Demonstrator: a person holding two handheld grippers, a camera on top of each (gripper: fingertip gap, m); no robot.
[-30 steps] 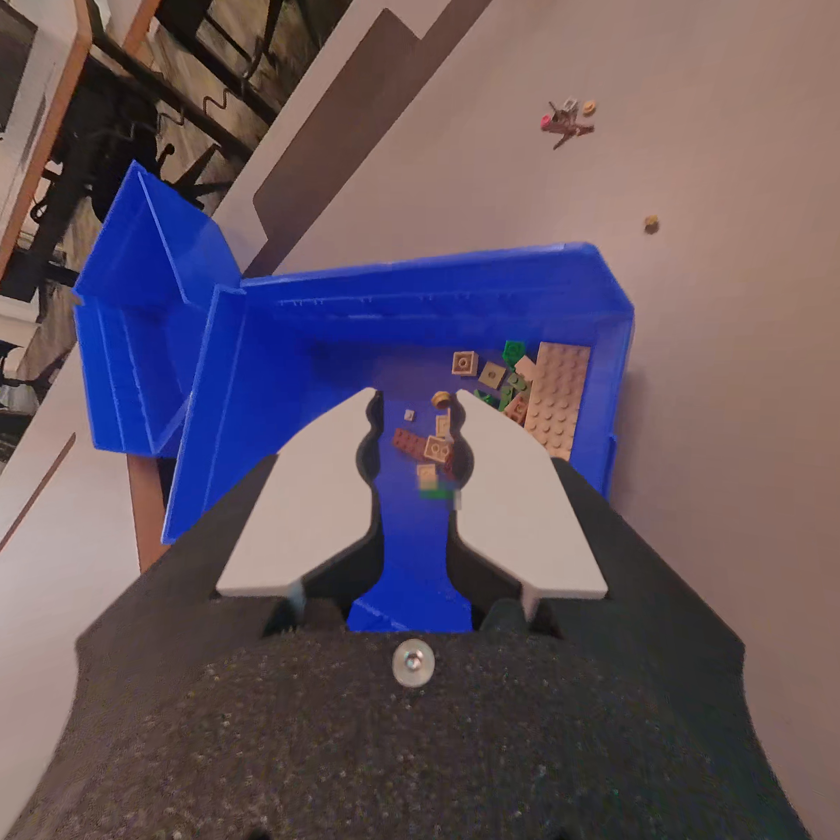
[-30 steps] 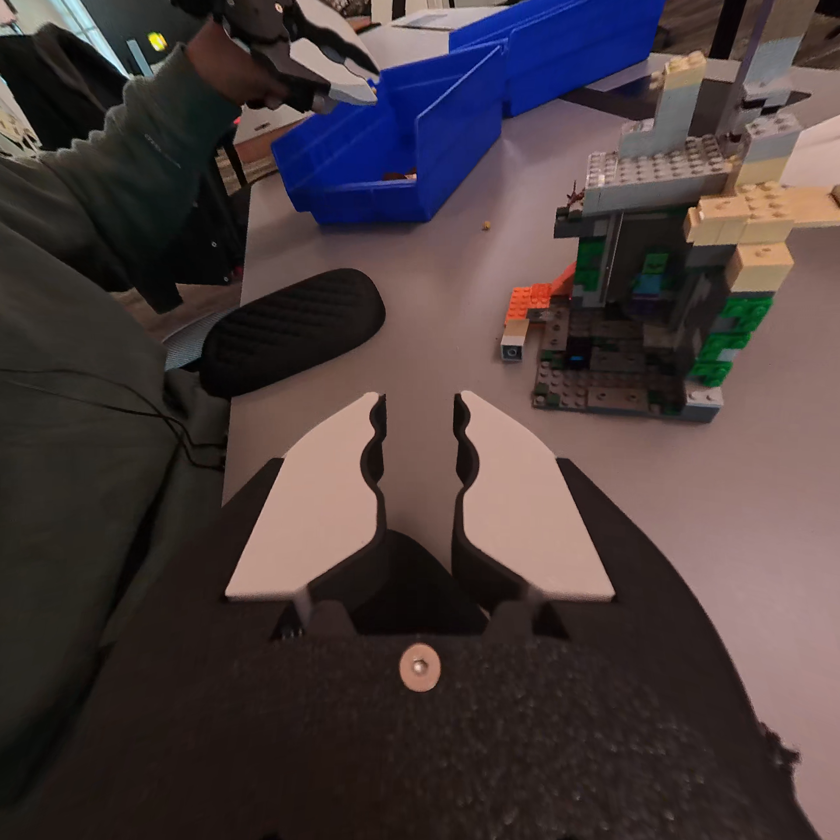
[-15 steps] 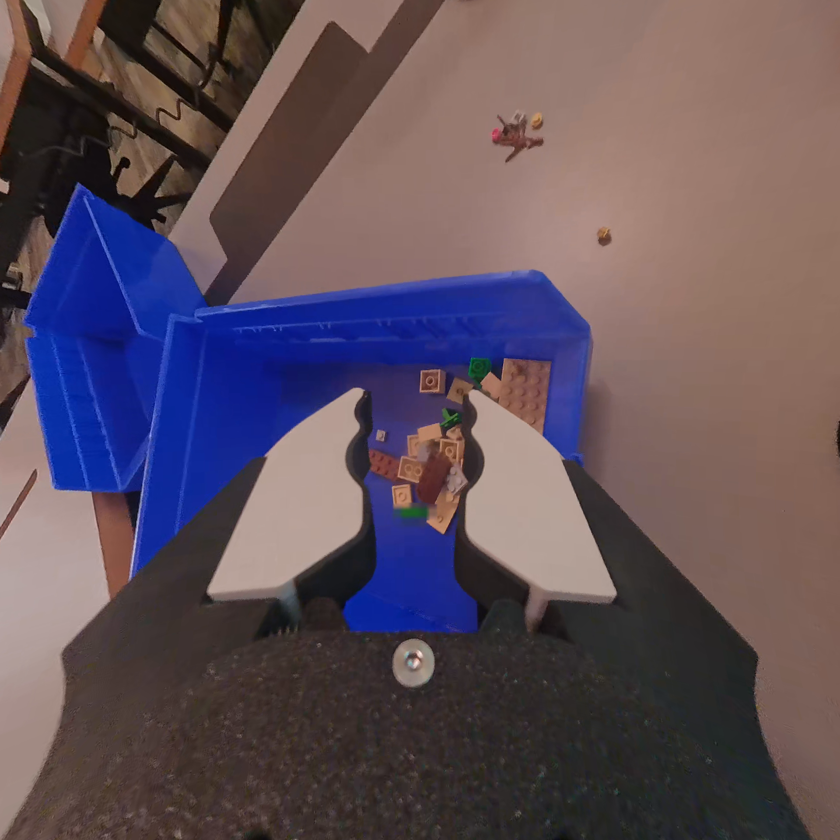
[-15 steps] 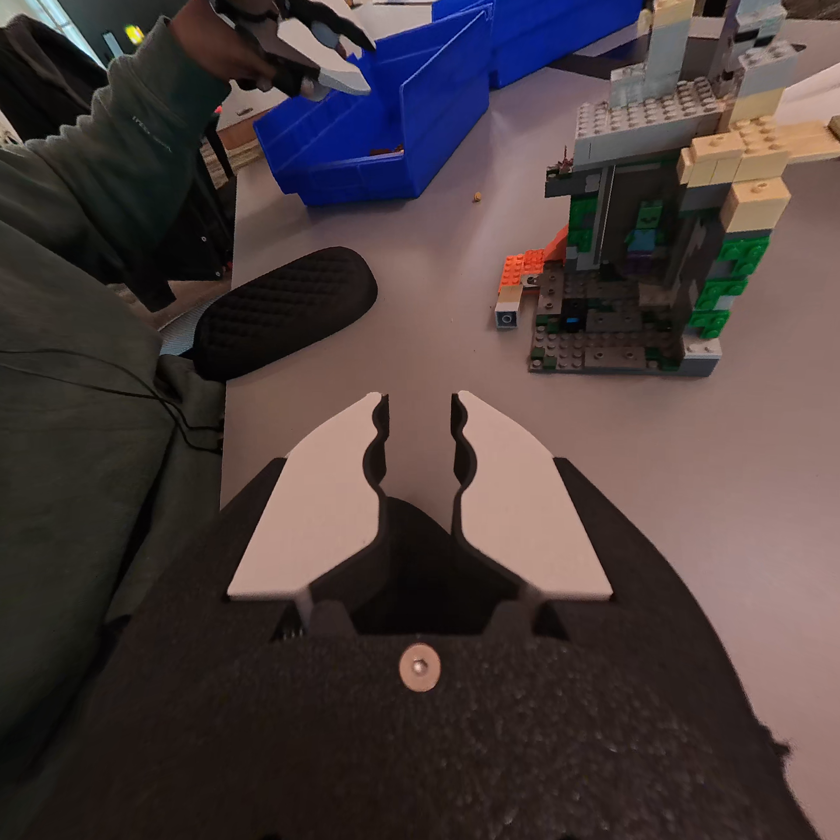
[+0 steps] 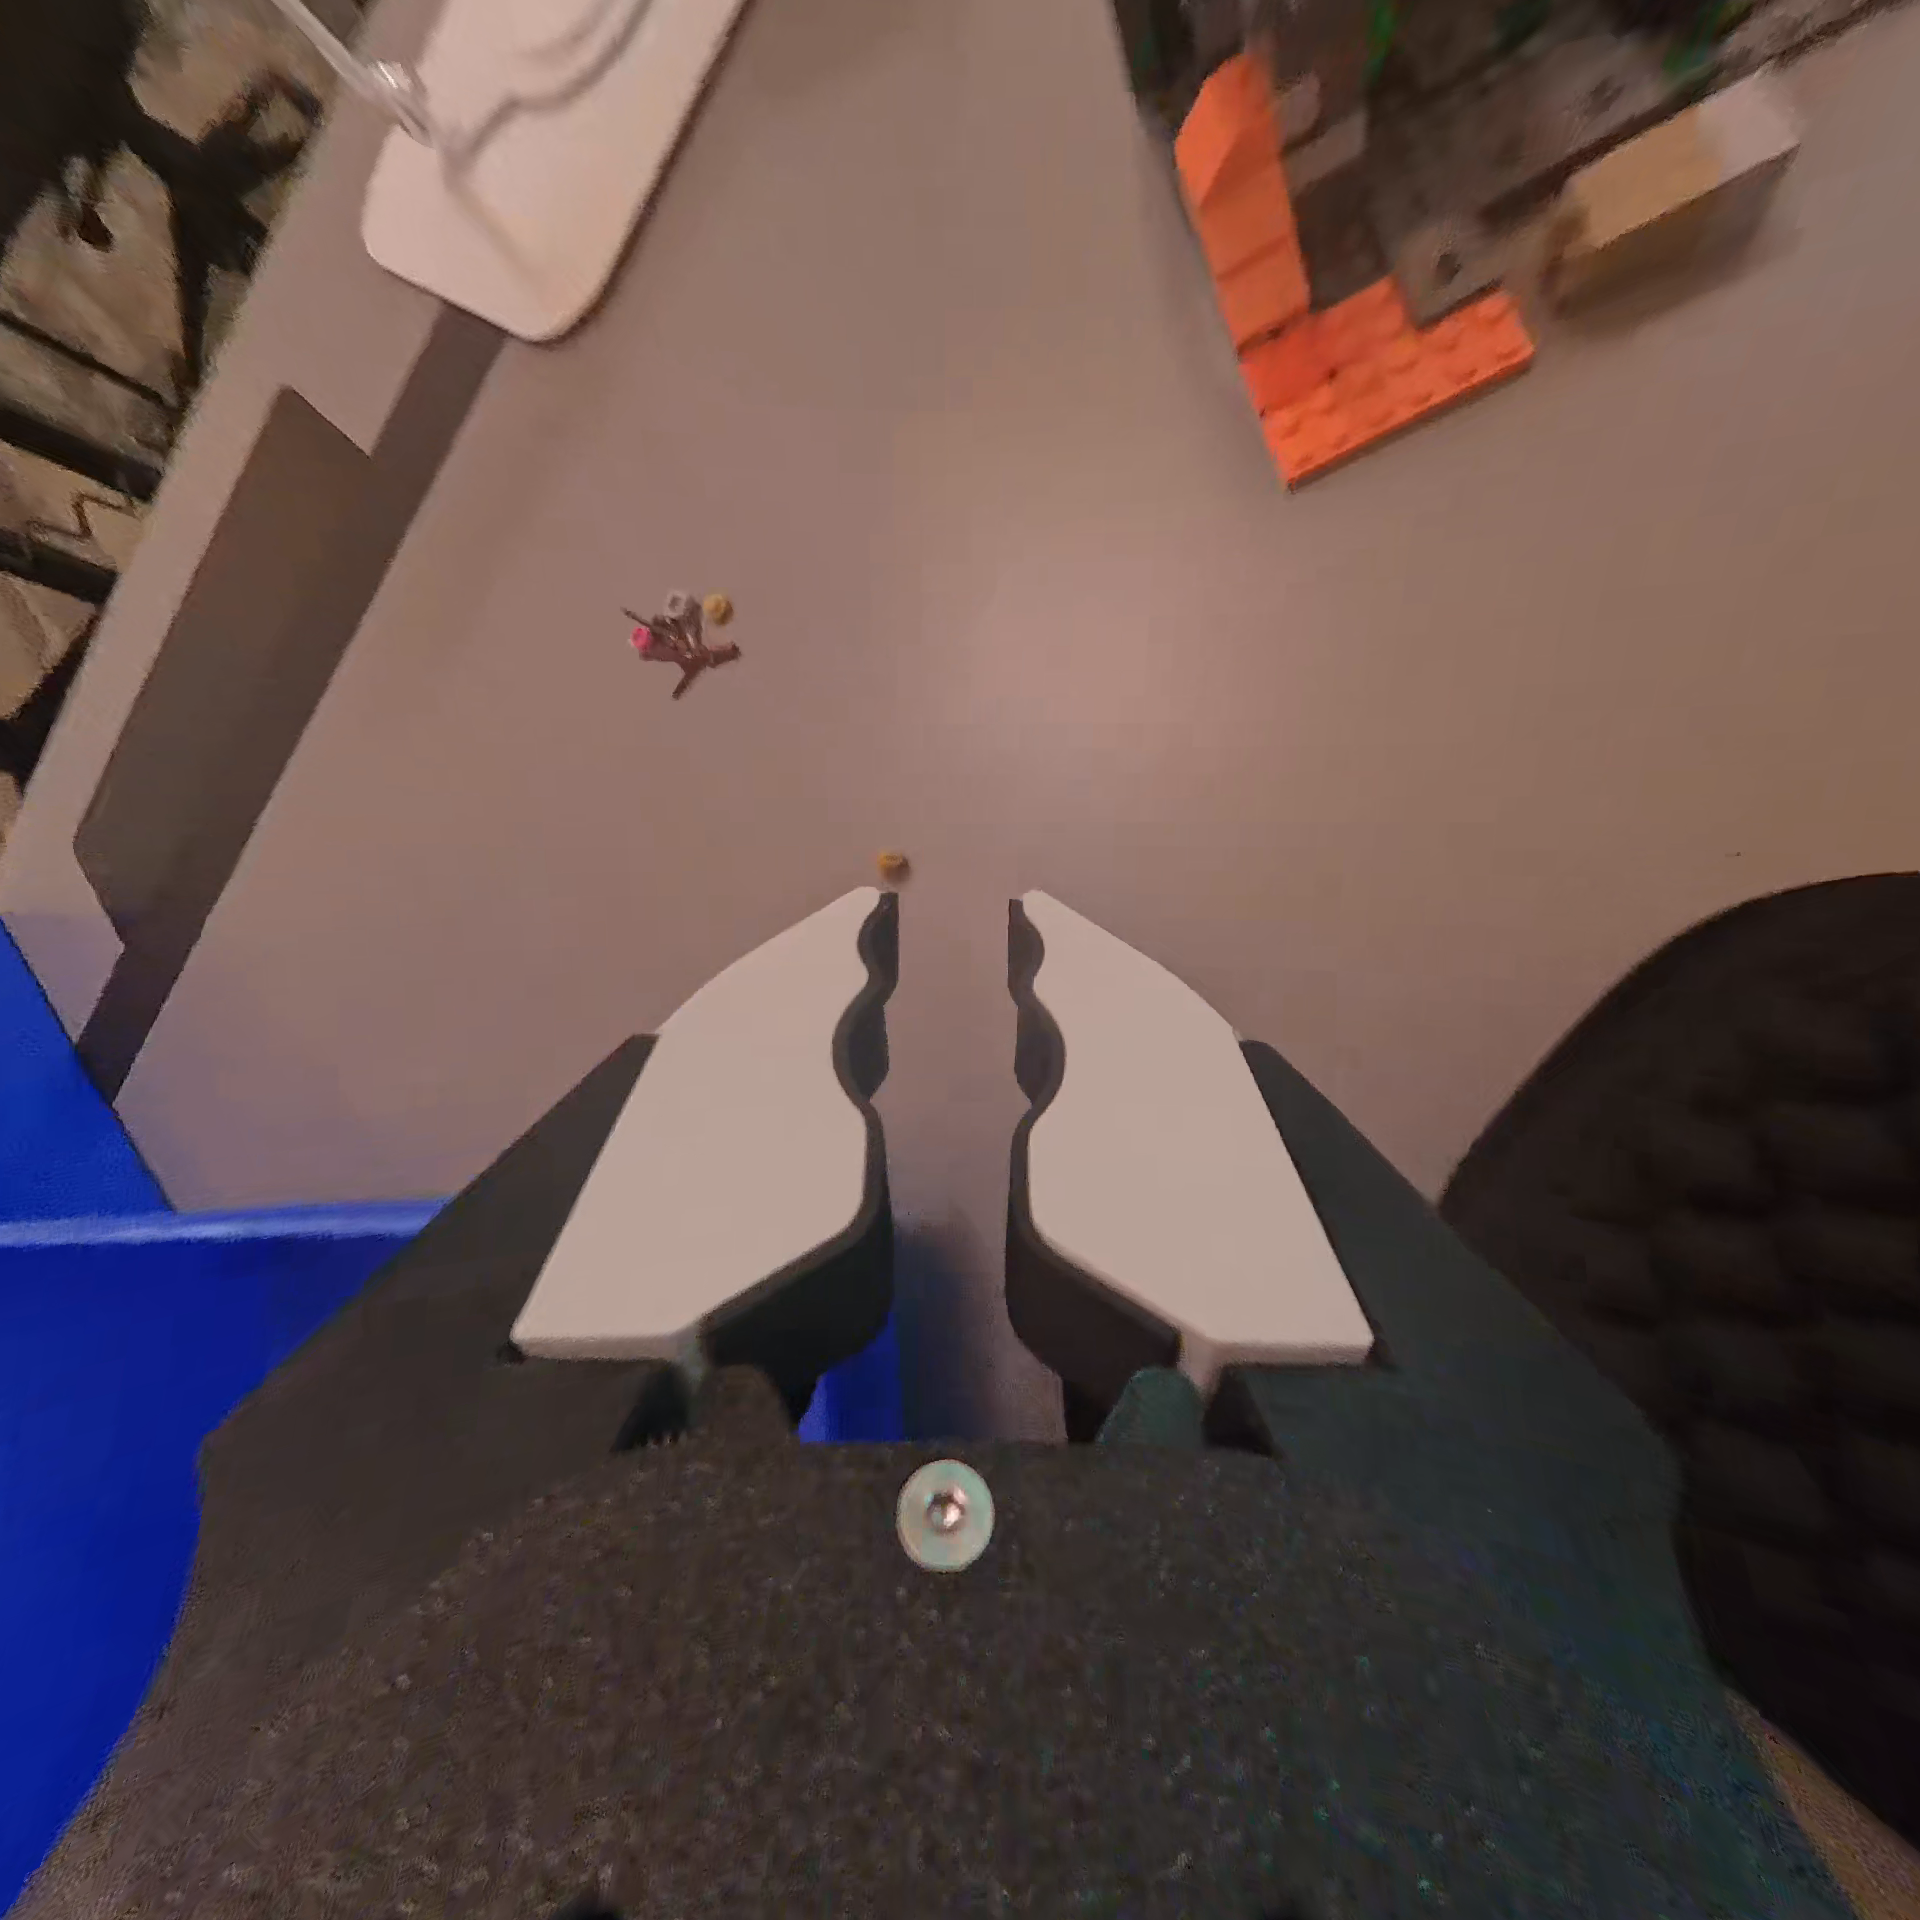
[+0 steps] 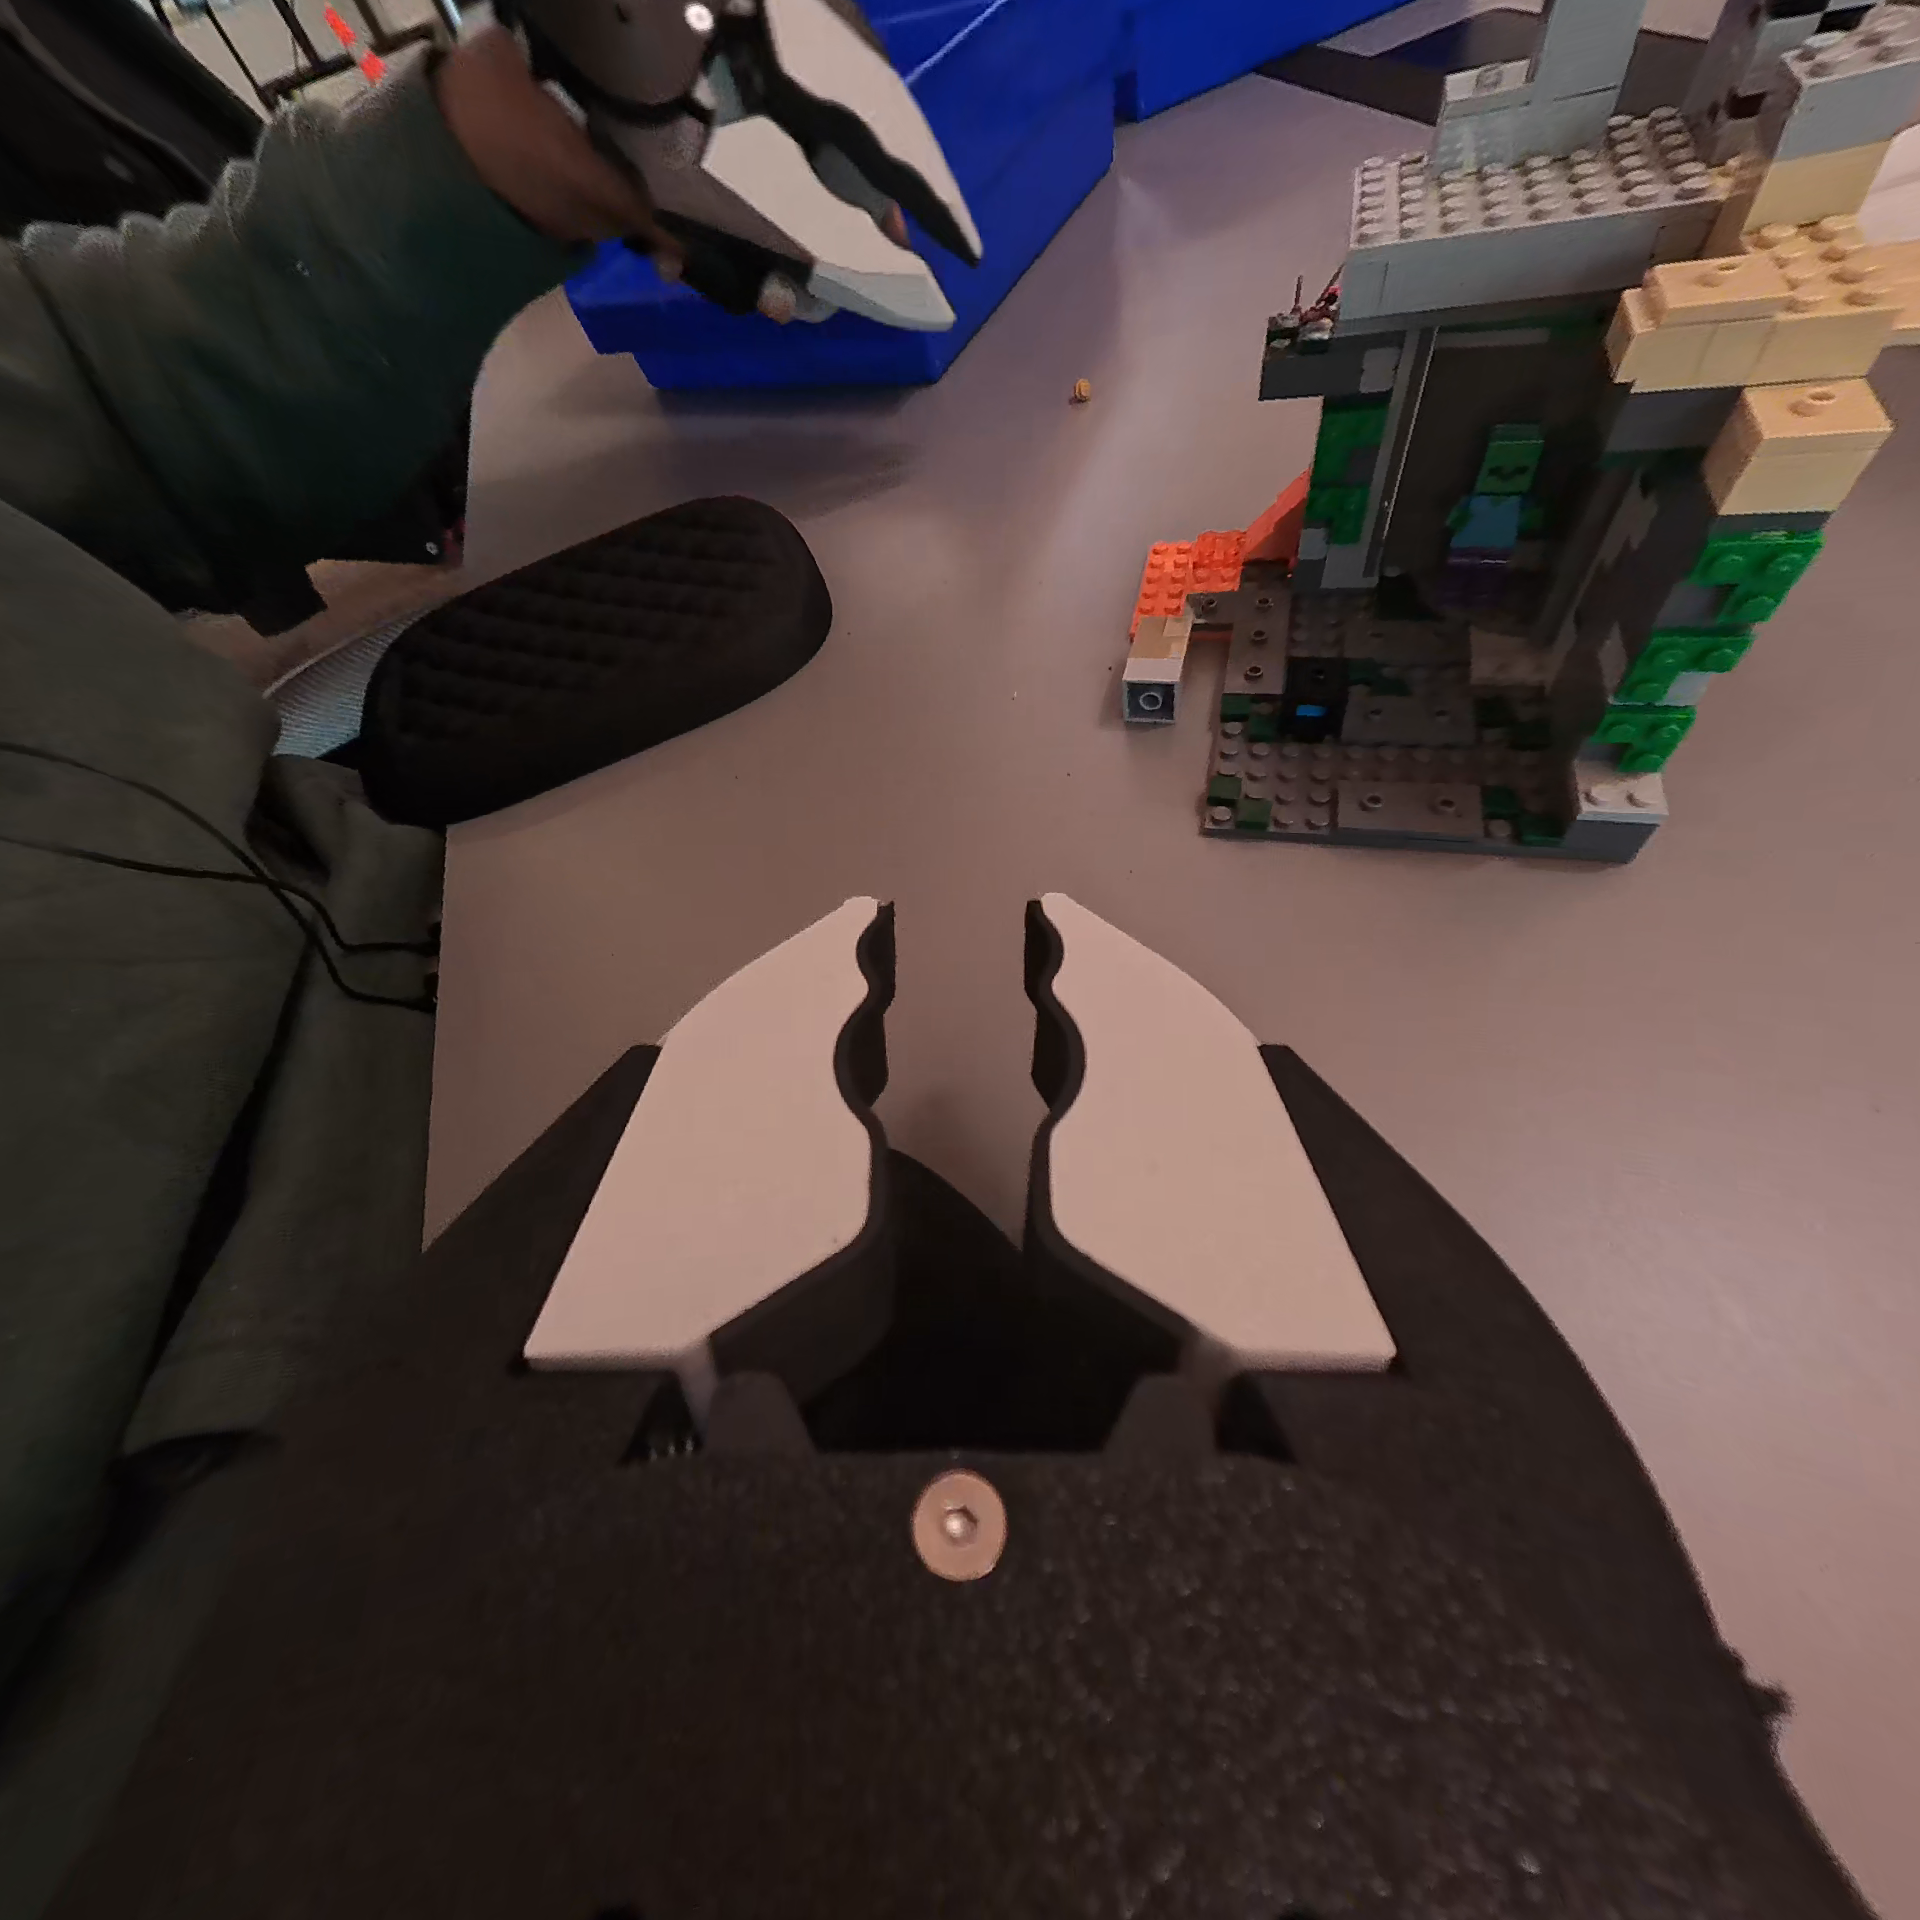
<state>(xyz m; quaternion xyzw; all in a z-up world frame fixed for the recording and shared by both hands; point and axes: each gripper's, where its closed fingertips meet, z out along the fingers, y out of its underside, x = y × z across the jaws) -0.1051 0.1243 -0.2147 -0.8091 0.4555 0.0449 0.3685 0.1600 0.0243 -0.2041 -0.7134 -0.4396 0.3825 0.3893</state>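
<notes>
left hand-held gripper [image 5: 951, 904] gapes empty above grey table [image 5: 1039, 675]; right hand-held gripper [image 6: 956, 909] likewise.

**A:** What are you looking at on your side?

**B:** My left gripper [image 5: 948, 902]: smooth matt grey plastic fingers [image 5: 717, 1132] on a grainy, foam-like black body, with one shiny metal screw [image 5: 943, 1513]. Under it, the table [image 5: 1039, 675] looks a smooth matt grey with a soft sheen.

**A:** And that blue bin [image 5: 94, 1351]?

**B:** Glossy hard plastic. The black armrest [image 6: 592, 655] looks quilted, dimpled, matt.

**A:** My eye's on the brick model [image 6: 1507, 499].

**B:** Studded plastic, slightly shiny; the orange plates [image 5: 1351, 384] too. My right gripper [image 6: 958, 912] has the same rough black shell. My sleeve [image 6: 312, 312] is soft knitted cloth.
</notes>
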